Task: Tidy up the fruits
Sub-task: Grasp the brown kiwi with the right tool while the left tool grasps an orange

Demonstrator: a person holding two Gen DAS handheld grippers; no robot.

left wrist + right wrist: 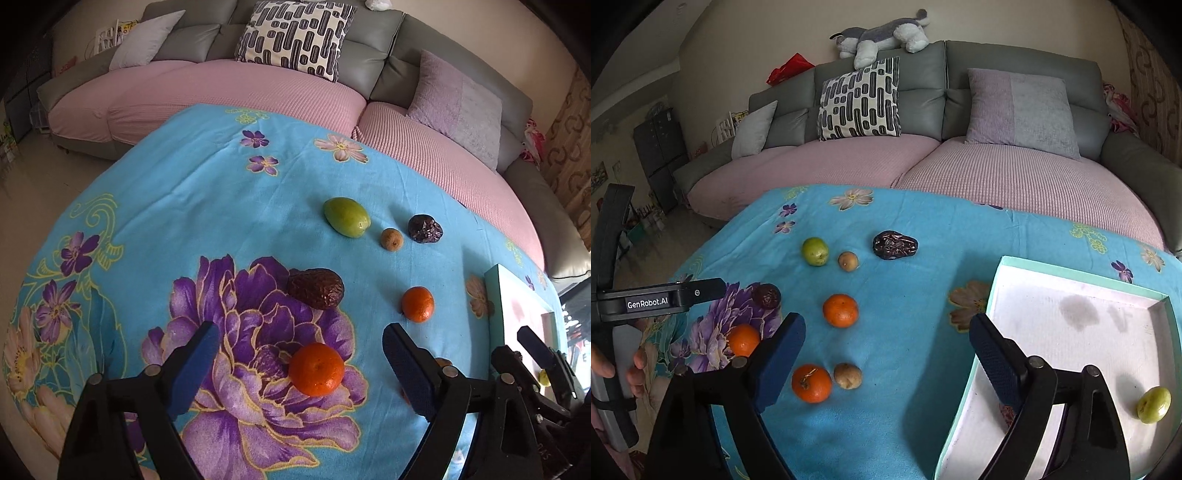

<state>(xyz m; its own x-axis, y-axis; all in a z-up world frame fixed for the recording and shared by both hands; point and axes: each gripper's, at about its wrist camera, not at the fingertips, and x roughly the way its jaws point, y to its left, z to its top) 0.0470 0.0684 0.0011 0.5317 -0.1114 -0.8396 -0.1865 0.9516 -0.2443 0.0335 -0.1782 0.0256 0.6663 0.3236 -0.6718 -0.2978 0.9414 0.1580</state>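
Note:
My left gripper [301, 369] is open and angled down over the flowered blue cloth [184, 206]. An orange [316, 369] lies between its blue pads [195, 365], closer to the right pad, with a gap on both sides. A wrinkled brown fruit [316, 288] and a second orange [418, 304] sit just beyond. My right gripper [888, 356] is open and holds nothing. It hangs over the cloth beside the white tray [1078, 275], with a third orange [811, 383] and a tan fruit [847, 376] below it. One green fruit [1153, 404] lies in the tray.
Farther back on the cloth are a green fruit [346, 216], a small tan fruit [392, 239] and a dark wrinkled date [424, 229]. A grey sofa with pink seat covers [997, 173] and cushions borders the far edge. A hand [635, 369] holds the left gripper's handle.

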